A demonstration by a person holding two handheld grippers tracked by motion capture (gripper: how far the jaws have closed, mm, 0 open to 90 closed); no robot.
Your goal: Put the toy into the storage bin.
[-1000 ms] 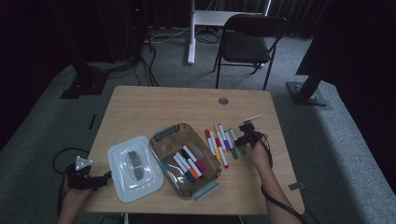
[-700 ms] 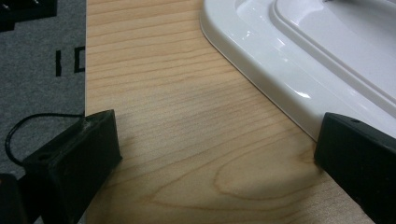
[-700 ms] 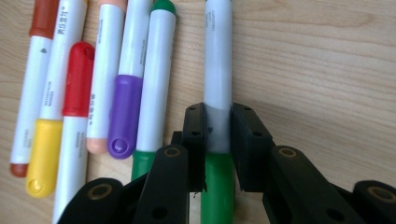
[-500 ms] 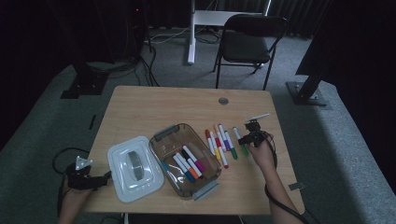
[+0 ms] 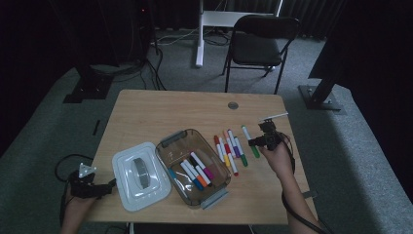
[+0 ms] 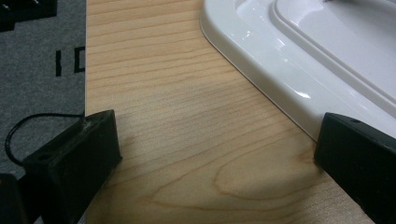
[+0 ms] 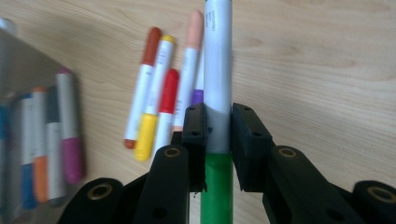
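My right gripper (image 7: 218, 122) is shut on a green-capped marker with a white barrel (image 7: 217, 70), which stands between the pads and points away from me. In the high view this marker (image 5: 247, 135) hangs just right of a row of loose markers (image 5: 226, 151) on the wooden table, with the right gripper (image 5: 257, 142) around it. A clear container (image 5: 168, 141) in the middle holds several markers (image 5: 197, 170). Its white lid (image 5: 141, 175) lies to its left. My left gripper (image 5: 109, 185) rests open at the table's left edge, its jaws (image 6: 217, 140) beside the lid's rim (image 6: 299, 60).
Several markers, red, yellow and orange among them (image 7: 159, 107), lie on the wood under the held one. A round cable hole (image 5: 233, 105) sits near the far table edge. A black folding chair (image 5: 258, 44) stands beyond the table. Bare wood lies right of the right hand.
The right hand has risen a little above the table with the green marker between its jaws. The left hand has stayed where it was.
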